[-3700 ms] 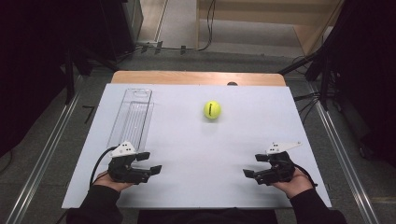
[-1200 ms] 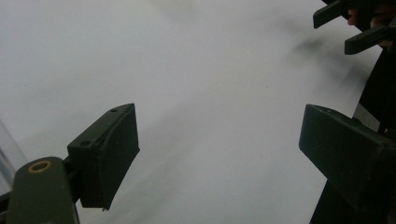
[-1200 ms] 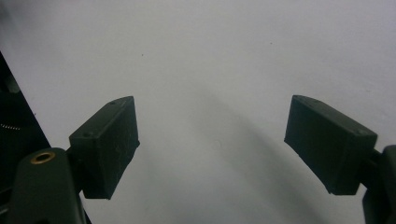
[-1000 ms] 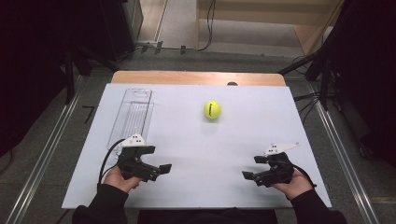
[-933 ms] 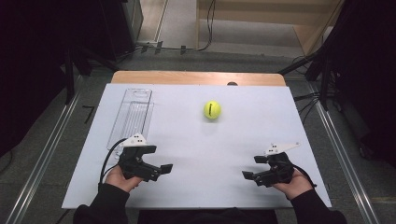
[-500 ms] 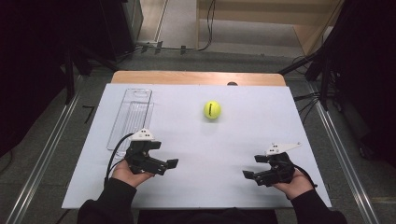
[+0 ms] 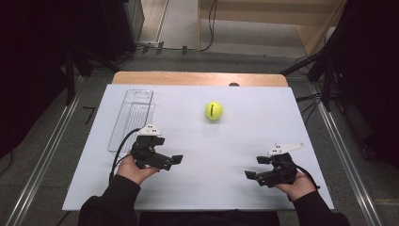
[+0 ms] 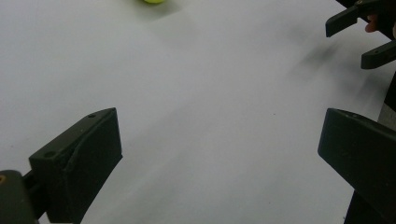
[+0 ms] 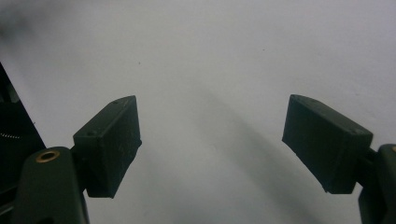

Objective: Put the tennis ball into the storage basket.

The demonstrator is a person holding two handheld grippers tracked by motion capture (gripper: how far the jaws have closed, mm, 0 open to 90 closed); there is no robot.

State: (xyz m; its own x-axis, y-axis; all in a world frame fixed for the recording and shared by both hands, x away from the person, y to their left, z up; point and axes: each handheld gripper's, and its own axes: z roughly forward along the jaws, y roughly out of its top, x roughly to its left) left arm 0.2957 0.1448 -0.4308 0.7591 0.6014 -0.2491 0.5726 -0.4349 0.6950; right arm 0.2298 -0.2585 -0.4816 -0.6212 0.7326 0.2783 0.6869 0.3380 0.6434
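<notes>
A yellow-green tennis ball (image 7: 213, 111) rests on the white table top (image 7: 244, 127), toward the far middle. Its lower edge shows at the top of the left gripper view as the ball (image 8: 152, 1). My left gripper (image 7: 175, 160) hovers left of centre, open, with nothing between its jaws, and points right toward the table's middle. In its own view the left gripper (image 8: 219, 154) has its jaws wide apart. The right gripper (image 7: 252, 173) sits near the front right, open and empty, pointing left. The right gripper (image 9: 210, 135) shows only bare table between its jaws.
A clear plastic tray (image 7: 133, 117) lies lengthwise at the far left of the table, just behind my left hand. A wooden strip (image 7: 197, 78) borders the far edge. Metal rails run down both sides of the table. The other gripper (image 8: 362, 32) appears far off in the left gripper view.
My left hand has moved forward and to the right, away from the front edge, now beside the tray's near end. The right hand and the ball have stayed put.
</notes>
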